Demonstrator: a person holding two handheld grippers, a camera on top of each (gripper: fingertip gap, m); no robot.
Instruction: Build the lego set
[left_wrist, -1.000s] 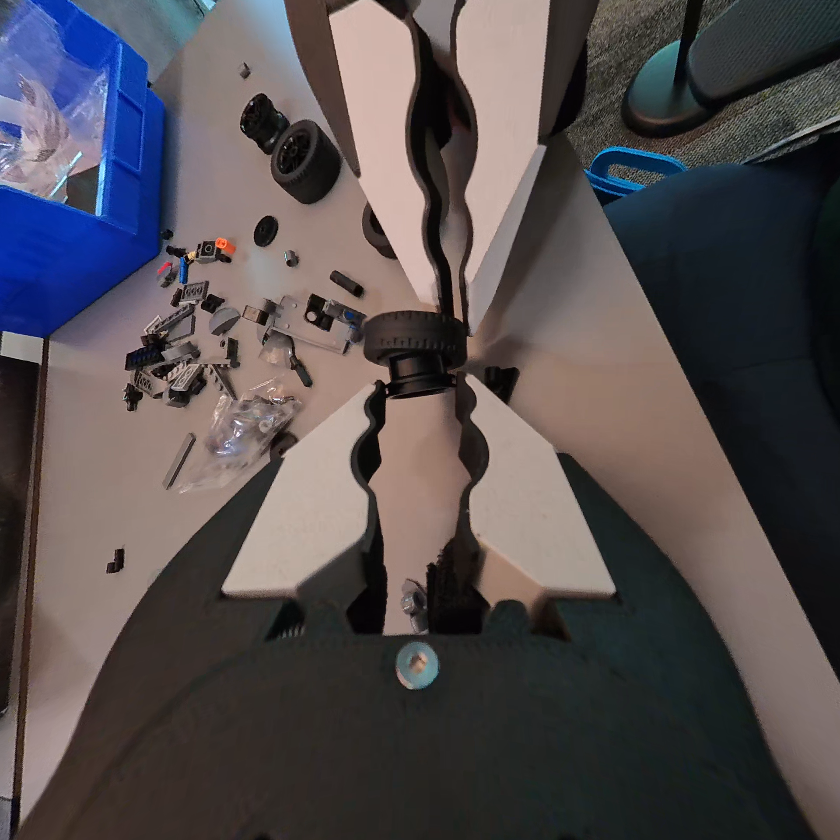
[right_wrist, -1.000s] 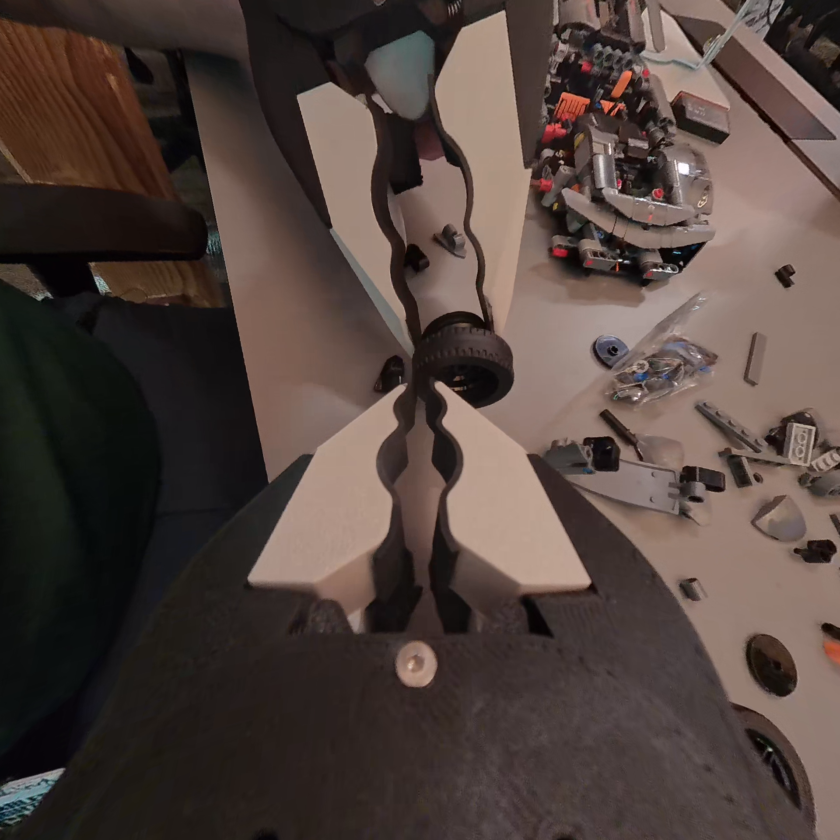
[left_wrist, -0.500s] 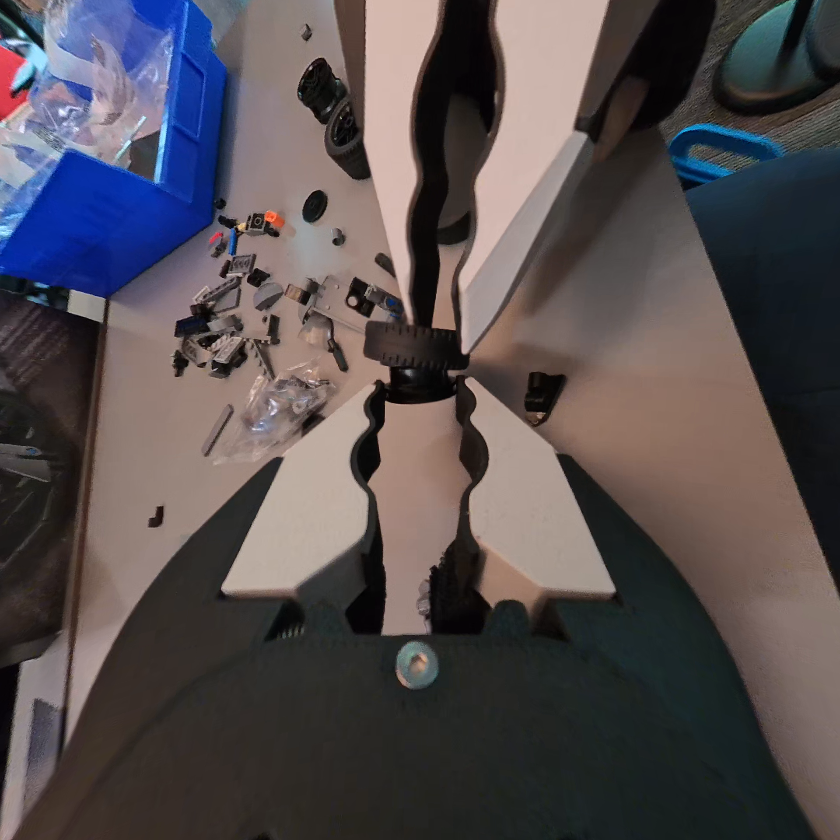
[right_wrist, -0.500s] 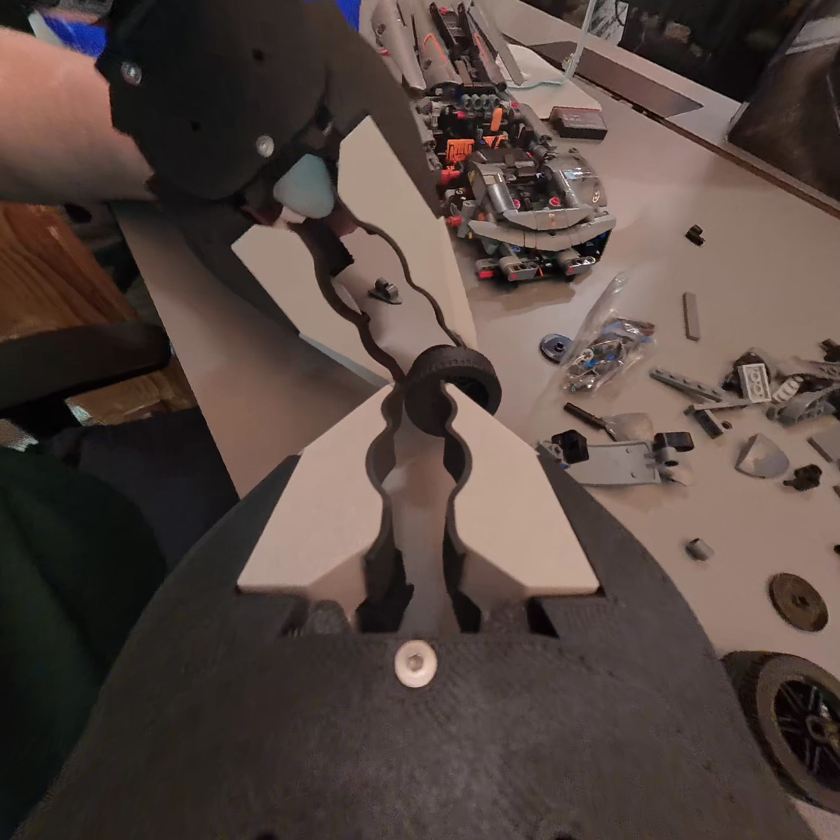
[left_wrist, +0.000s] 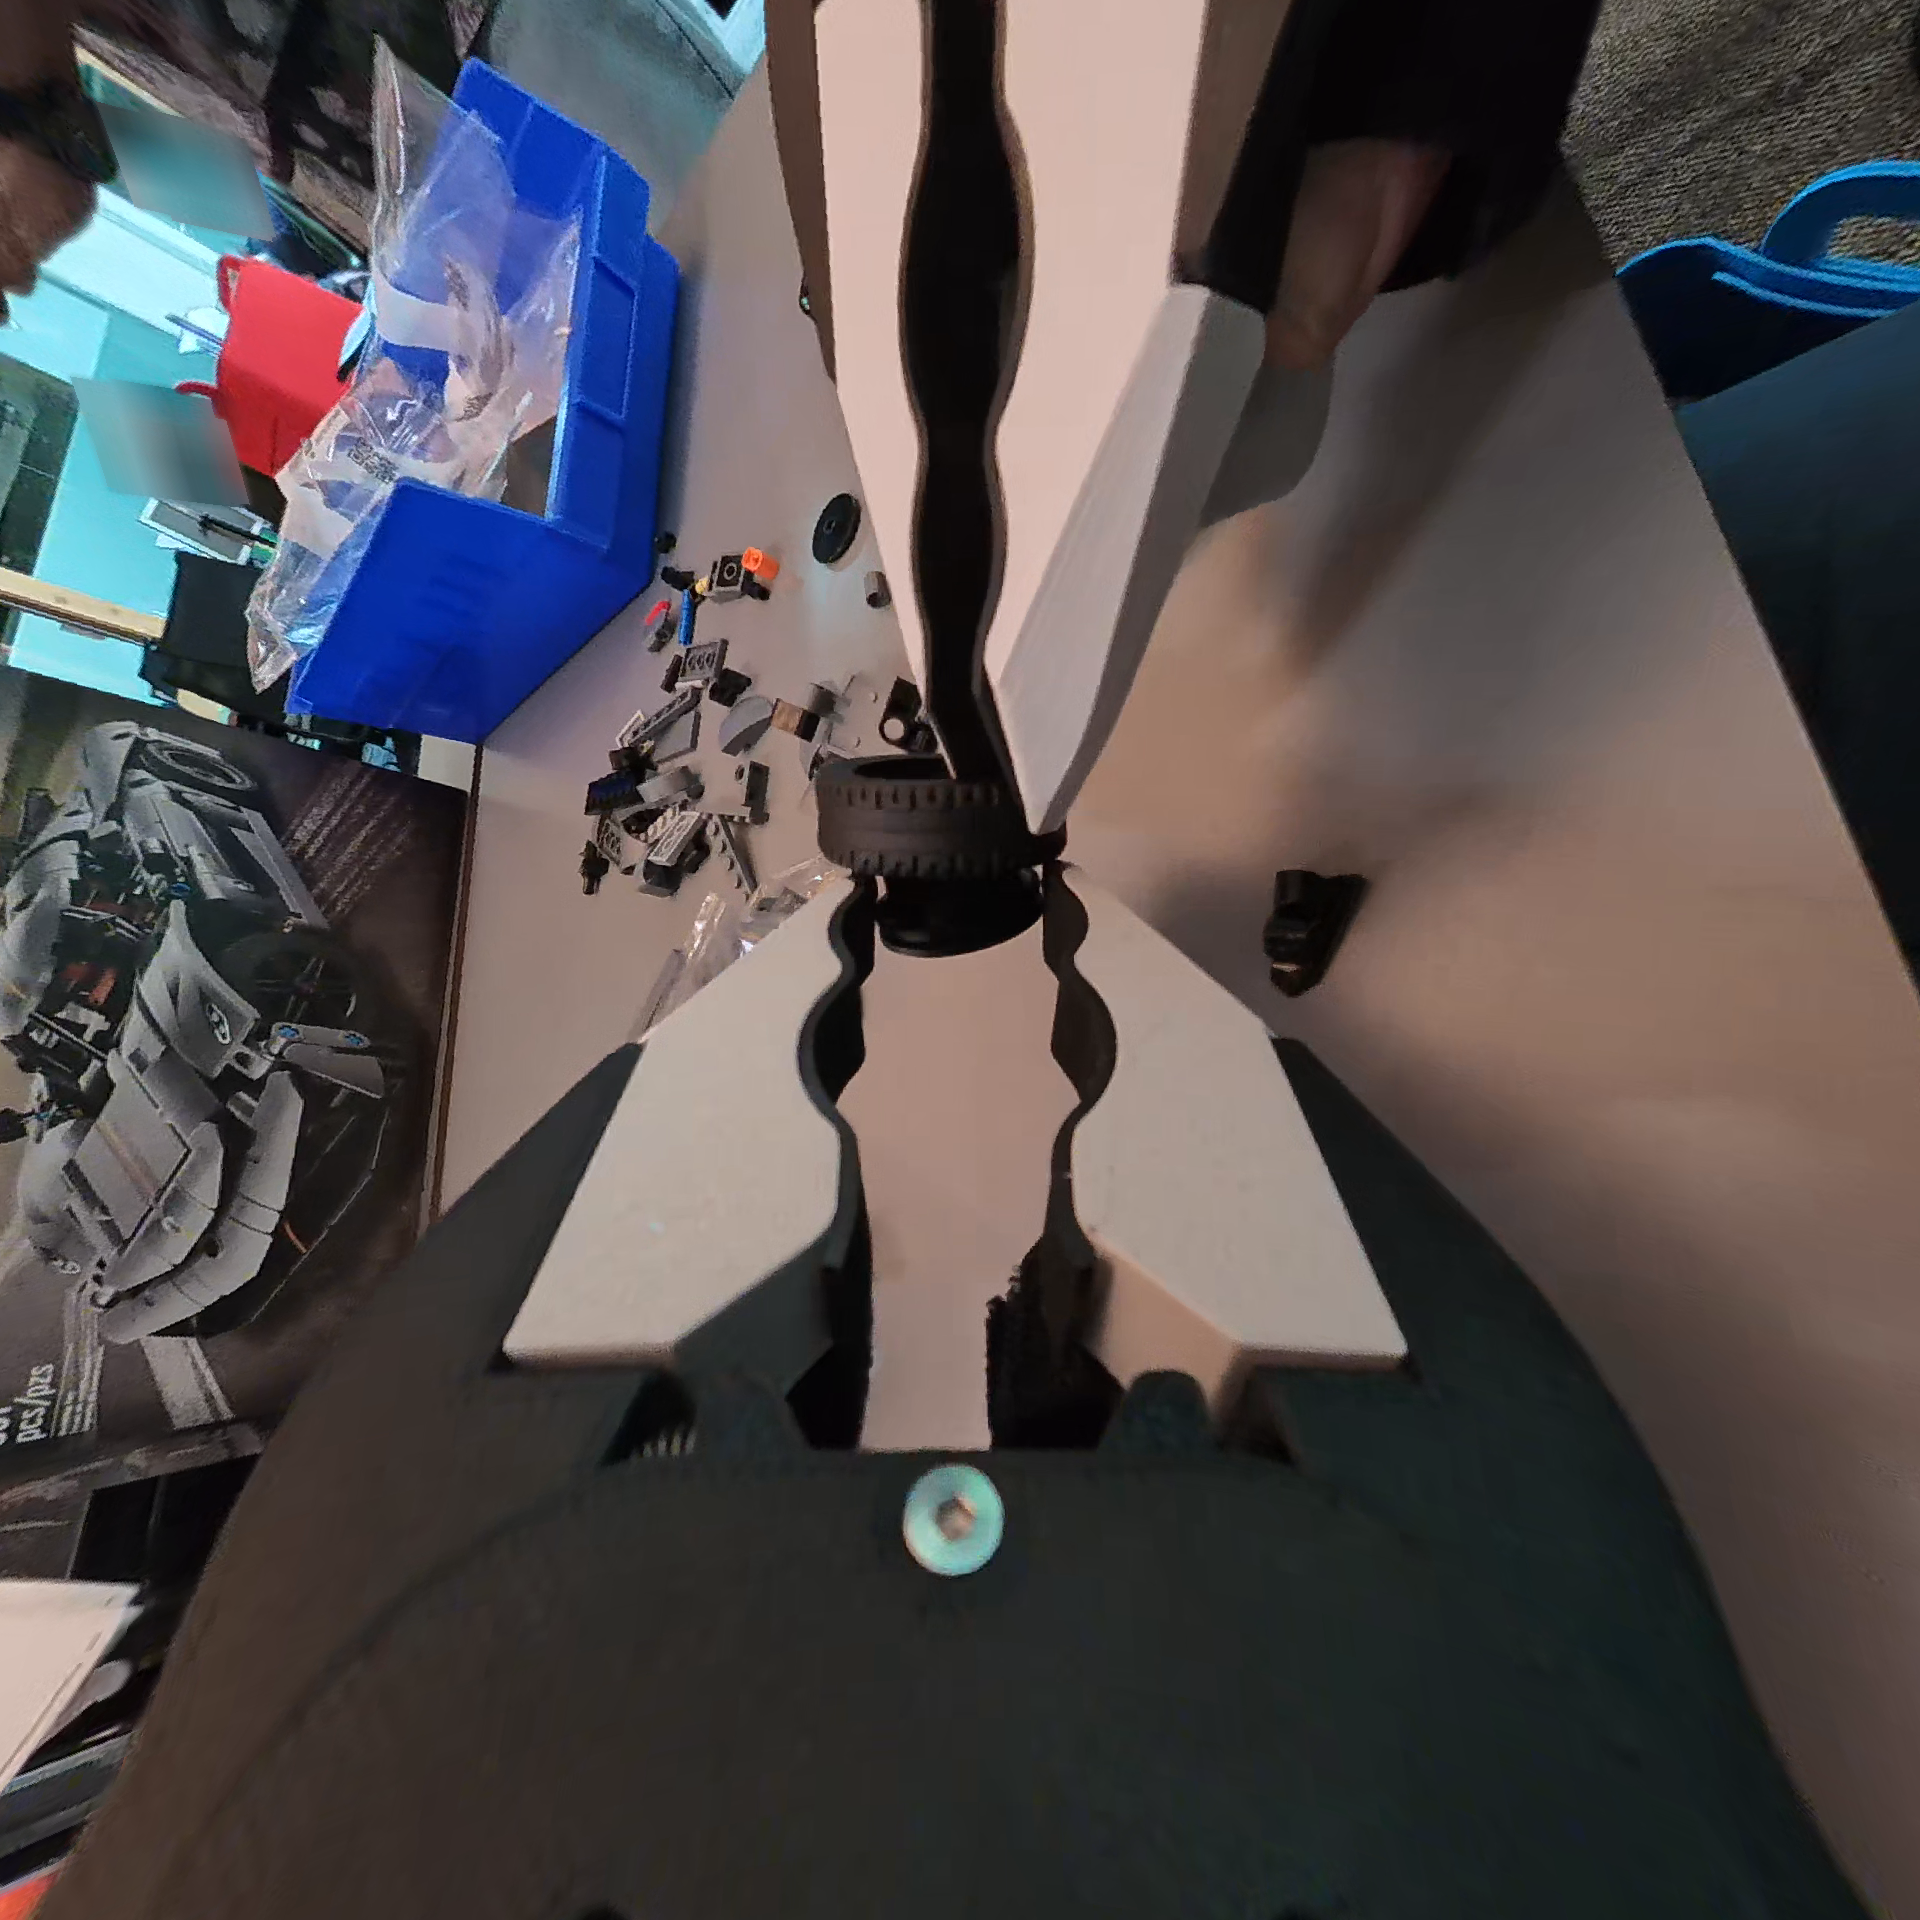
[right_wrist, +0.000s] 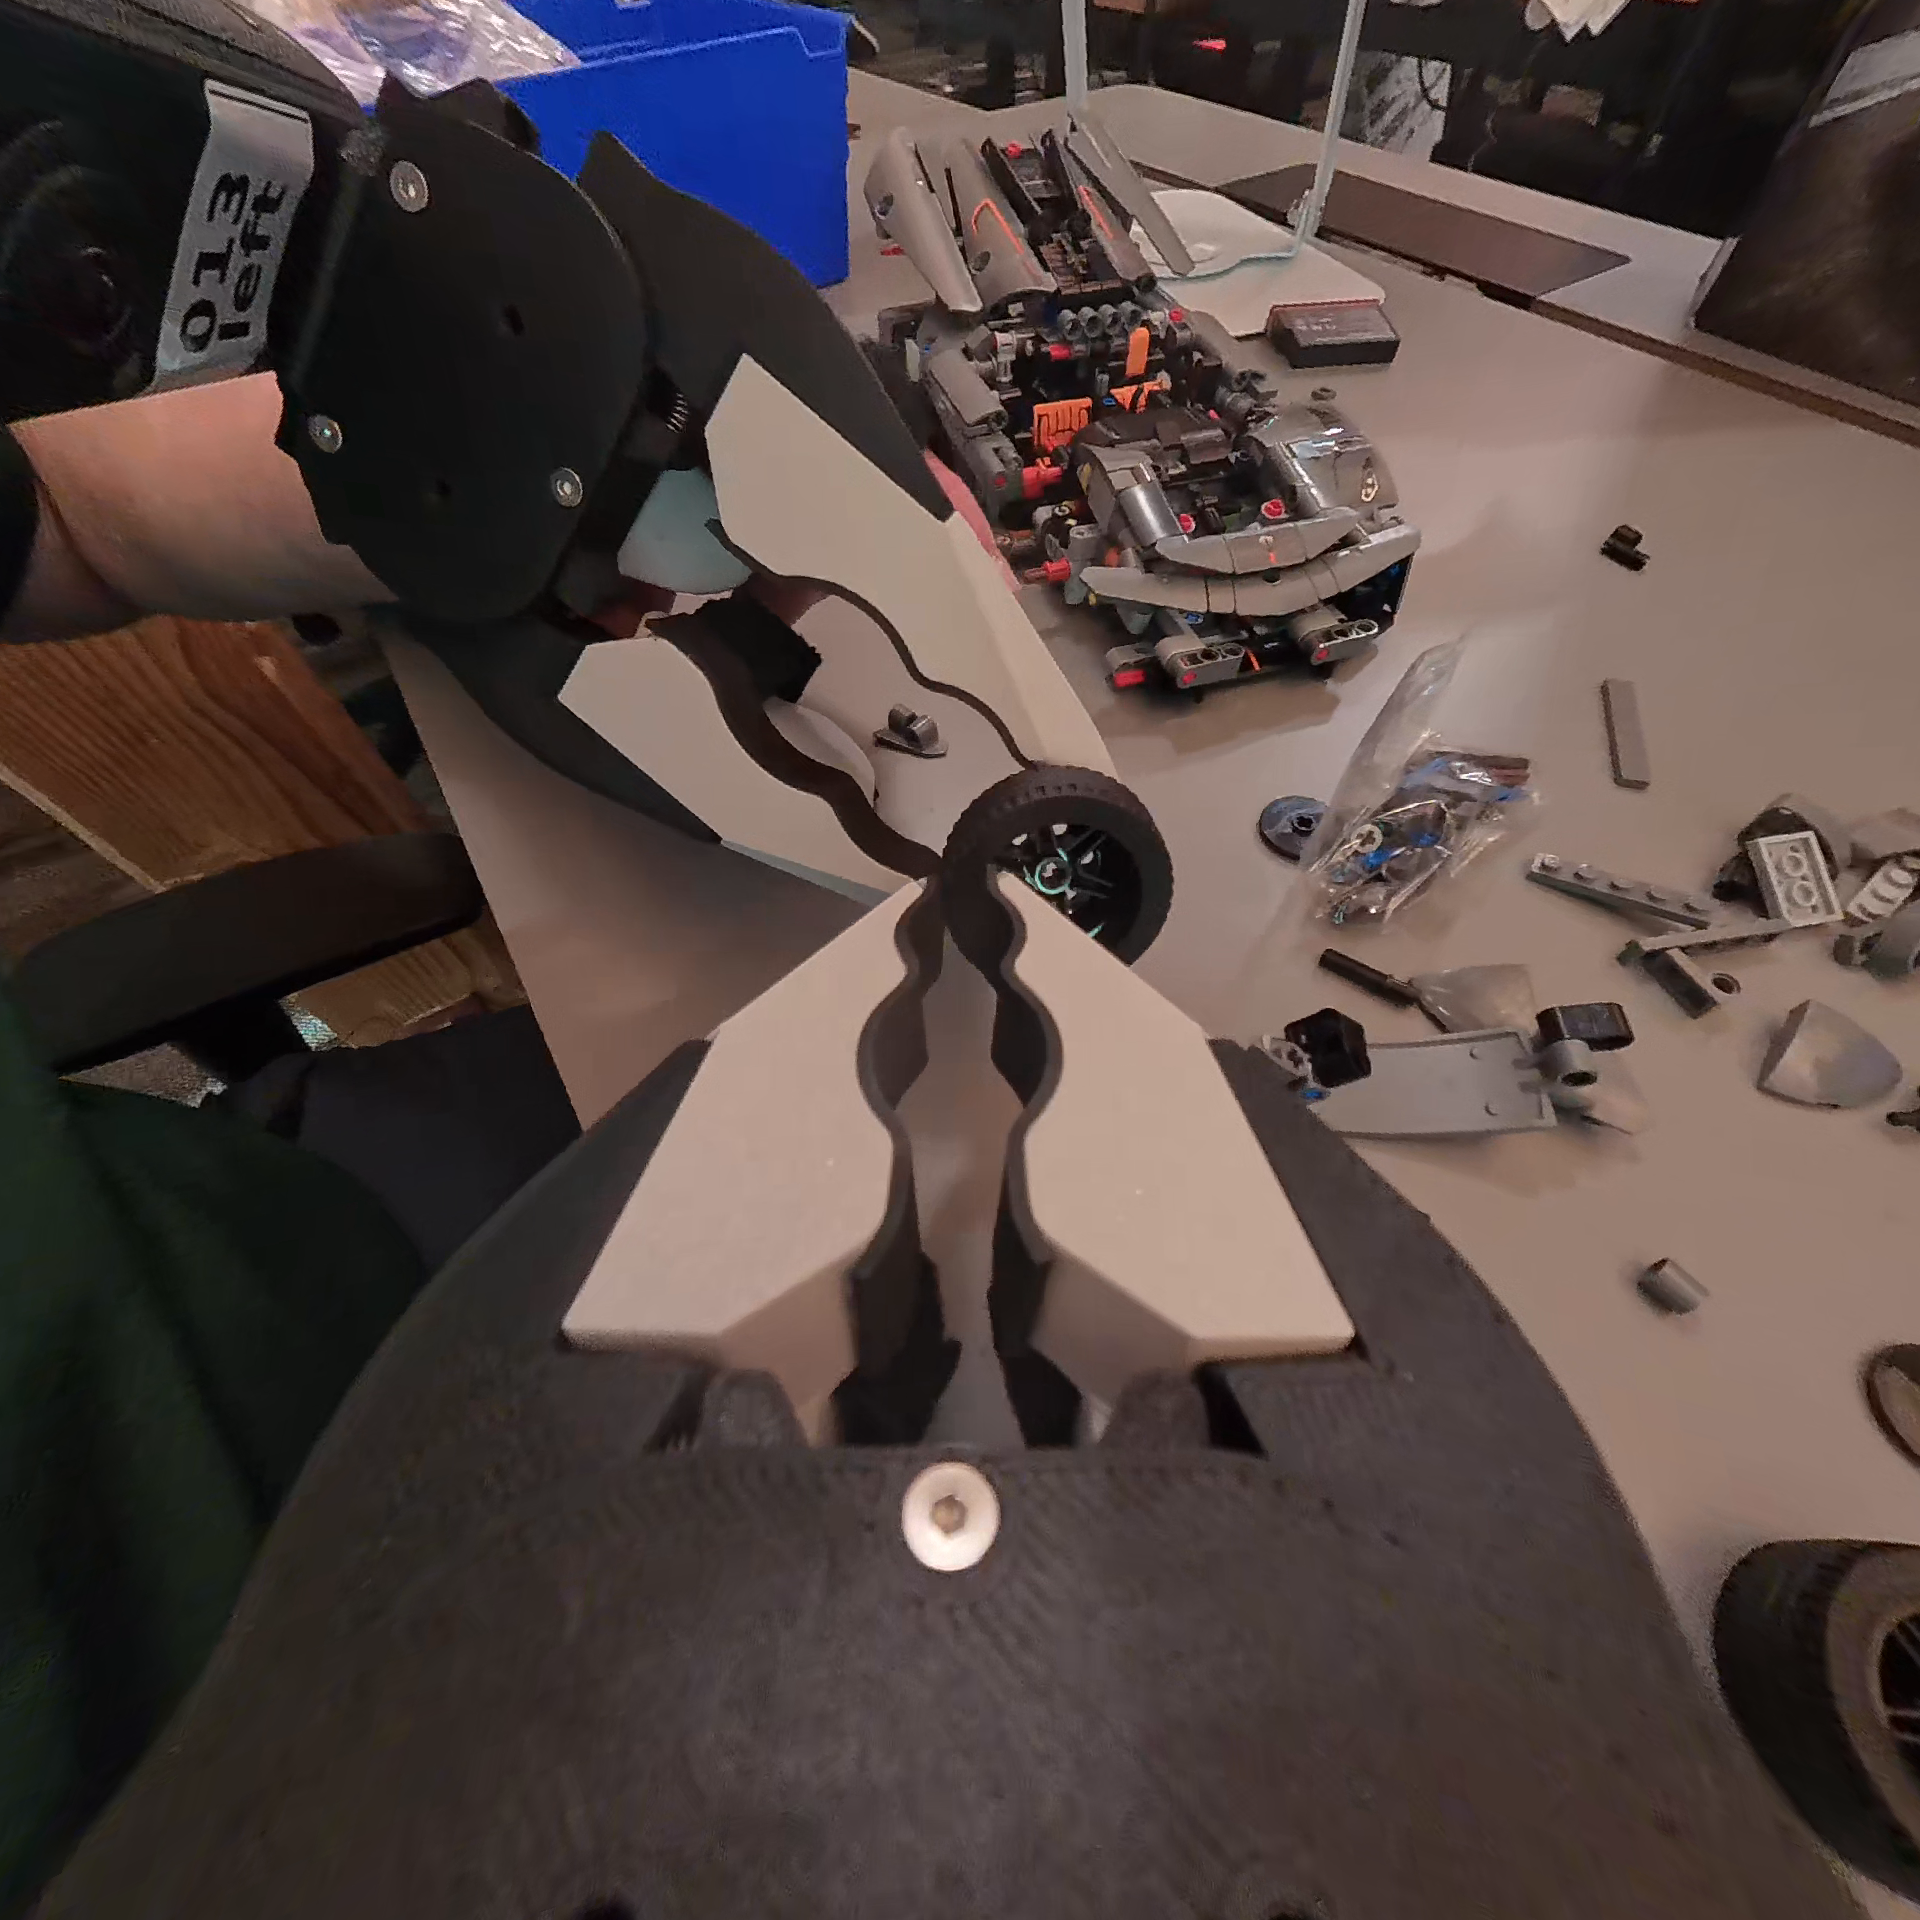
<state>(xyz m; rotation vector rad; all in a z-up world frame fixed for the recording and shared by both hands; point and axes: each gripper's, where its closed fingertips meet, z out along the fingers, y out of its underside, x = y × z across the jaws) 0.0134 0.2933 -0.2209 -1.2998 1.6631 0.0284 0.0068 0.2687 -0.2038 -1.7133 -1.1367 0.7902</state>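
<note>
A small black wheel is held between both grippers above the table. My left gripper (left_wrist: 951, 894) is shut on the wheel's black rim (left_wrist: 951, 920), which sticks out below the tyre (left_wrist: 904, 821). My right gripper (right_wrist: 964, 888) is shut on the edge of the tyre (right_wrist: 1081, 800). The spoked rim (right_wrist: 1070, 873) shows inside the tyre. The right gripper's fingers (left_wrist: 1122, 520) come down from the top of the left wrist view. The left gripper's fingers (right_wrist: 831, 499) reach in from the upper left of the right wrist view. The partly built grey car (right_wrist: 1143, 468) stands behind.
A blue bin (left_wrist: 499, 499) with plastic bags stands at the back. Loose grey and black pieces (left_wrist: 686, 769), a bag of parts (right_wrist: 1423, 821) and a grey plate assembly (right_wrist: 1444, 1081) lie on the table. A big wheel (right_wrist: 1849, 1704) lies near right. The set's box (left_wrist: 187, 1039) lies left. Both grippers' tips are close together, under 4 cm apart. The partly built grey car (right_wrist: 1143, 468) is about 15 cm from my left fingertips.
Both grippers have risen and tilted together with the wheel still held between them. The car and the blue bin have come further into view. Both grips are unchanged.
</note>
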